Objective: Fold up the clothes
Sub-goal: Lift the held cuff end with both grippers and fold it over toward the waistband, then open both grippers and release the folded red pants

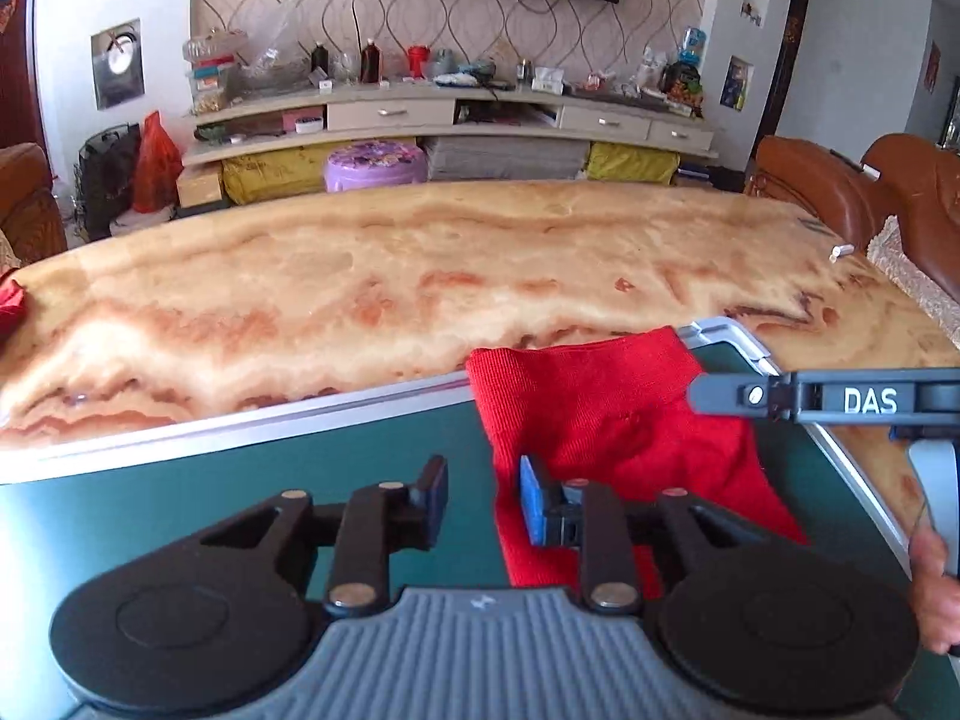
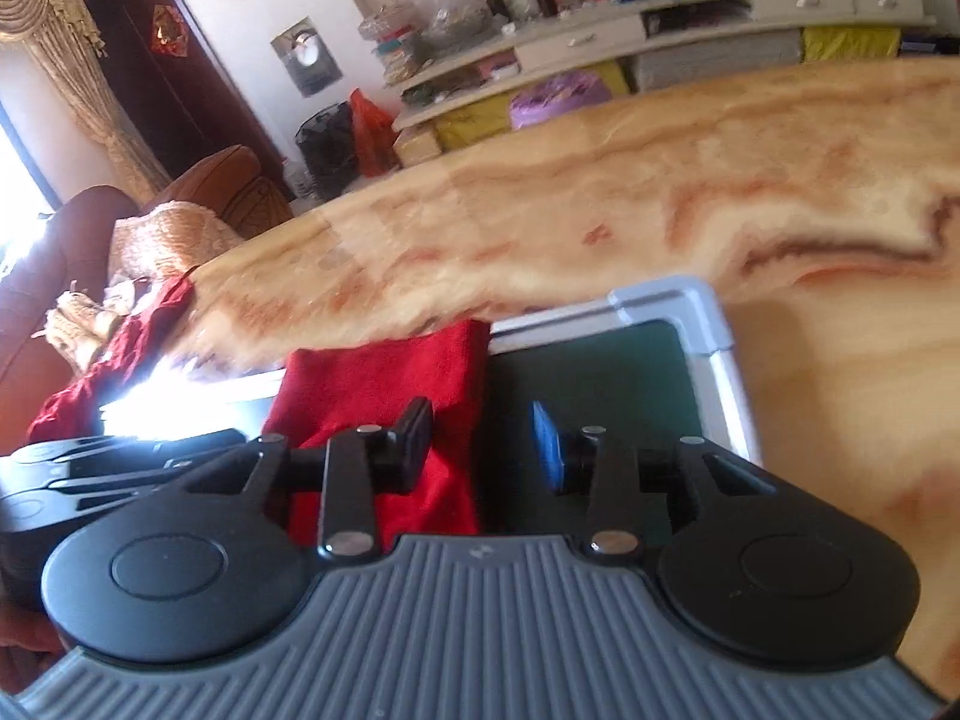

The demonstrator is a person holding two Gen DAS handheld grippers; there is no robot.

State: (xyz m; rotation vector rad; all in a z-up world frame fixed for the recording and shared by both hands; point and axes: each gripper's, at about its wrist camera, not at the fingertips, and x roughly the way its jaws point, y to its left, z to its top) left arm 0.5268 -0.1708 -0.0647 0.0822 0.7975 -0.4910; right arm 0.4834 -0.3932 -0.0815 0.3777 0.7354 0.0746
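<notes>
A living room with a marbled worktop (image 1: 360,276) carrying a green board (image 1: 240,480). A red knit garment (image 1: 600,414) lies folded on the board's far corner; it looks soft and light, best pinched at an edge. Left hand-held gripper (image 1: 483,501) and right hand-held gripper (image 2: 483,450) hang part open, holding nothing.

The right tool (image 2: 483,450), jaws apart, hangs over seemingly folded red cloth (image 2: 390,384) on a green board (image 2: 630,372).
</notes>
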